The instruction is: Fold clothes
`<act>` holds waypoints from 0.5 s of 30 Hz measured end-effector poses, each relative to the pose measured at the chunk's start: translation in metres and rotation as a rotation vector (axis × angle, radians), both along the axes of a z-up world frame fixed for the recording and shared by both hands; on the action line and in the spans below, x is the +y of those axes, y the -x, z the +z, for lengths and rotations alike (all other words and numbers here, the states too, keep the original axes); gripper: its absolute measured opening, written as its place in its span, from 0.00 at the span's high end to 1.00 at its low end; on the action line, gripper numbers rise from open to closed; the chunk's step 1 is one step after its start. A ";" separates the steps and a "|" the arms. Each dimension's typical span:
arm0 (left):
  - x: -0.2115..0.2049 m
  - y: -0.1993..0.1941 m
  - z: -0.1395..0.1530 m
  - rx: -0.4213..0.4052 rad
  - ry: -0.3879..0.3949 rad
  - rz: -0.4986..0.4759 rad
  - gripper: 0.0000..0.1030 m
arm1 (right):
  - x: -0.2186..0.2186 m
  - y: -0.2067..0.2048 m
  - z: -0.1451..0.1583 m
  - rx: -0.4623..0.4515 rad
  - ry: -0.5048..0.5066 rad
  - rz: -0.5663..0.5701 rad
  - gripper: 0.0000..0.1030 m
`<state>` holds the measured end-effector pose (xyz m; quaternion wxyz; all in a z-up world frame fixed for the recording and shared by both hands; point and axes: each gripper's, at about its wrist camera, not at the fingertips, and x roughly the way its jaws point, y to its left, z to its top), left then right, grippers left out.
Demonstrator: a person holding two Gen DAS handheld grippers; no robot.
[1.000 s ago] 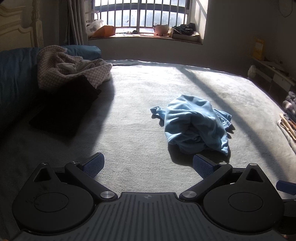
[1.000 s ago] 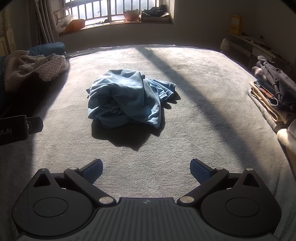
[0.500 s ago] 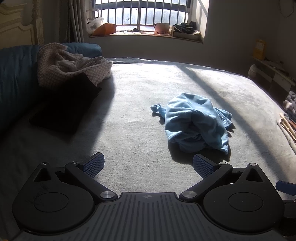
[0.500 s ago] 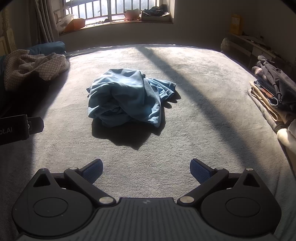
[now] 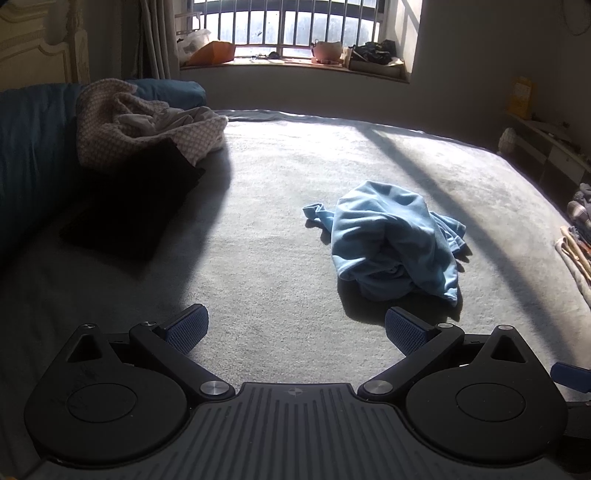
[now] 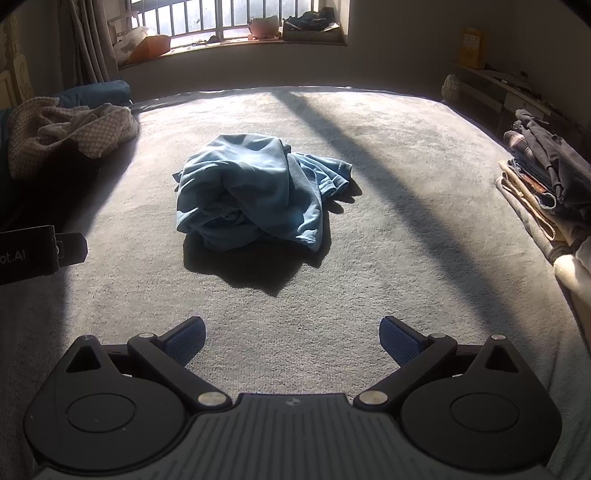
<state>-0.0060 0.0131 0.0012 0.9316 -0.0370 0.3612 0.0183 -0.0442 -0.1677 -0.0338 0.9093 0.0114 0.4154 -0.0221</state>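
Left gripper (image 5: 295,325): fingers spread wide, nothing between the blue pads (image 5: 186,328), poised above bare grey bedding.
Right gripper (image 6: 291,338): fingers equally wide, nothing held, blue pads (image 6: 399,341) over the same grey cover.
Blue garment (image 6: 251,190): crumpled light-blue heap lying ahead of both grippers and touched by neither; straight in front of the right one, ahead and to the right of the left one (image 5: 395,240); its dark shadow falls on the near side, toward the fingers.
Bed surface (image 6: 369,258): grey textured cover, sunlit in the middle, crossed by slanting shadow bands.
Left side: checked cloth bundle (image 5: 147,125) on a dark blue pillow (image 5: 33,147), with a black folded item (image 5: 136,206) below it in shade.
Right side: stack of folded clothes (image 6: 543,177) at the bed's edge.
Room: barred window (image 5: 295,26) beyond the bed, its sill holding a pot (image 5: 327,50) and an orange object (image 5: 214,53); a low shelf (image 6: 491,88) along the right wall.
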 end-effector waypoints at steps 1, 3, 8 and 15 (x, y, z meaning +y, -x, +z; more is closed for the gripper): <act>0.000 0.000 0.000 0.001 -0.001 -0.001 0.00 | 0.000 0.000 0.000 0.001 0.000 0.000 0.00; 0.000 0.000 -0.001 0.002 -0.003 -0.001 0.00 | 0.000 0.000 -0.001 0.002 0.000 0.000 0.00; 0.000 0.000 -0.001 0.001 -0.004 0.002 0.00 | -0.001 -0.001 -0.001 0.003 0.002 0.000 0.00; 0.000 -0.003 -0.004 0.003 -0.001 0.008 0.00 | -0.004 -0.003 -0.006 0.013 -0.001 -0.005 0.00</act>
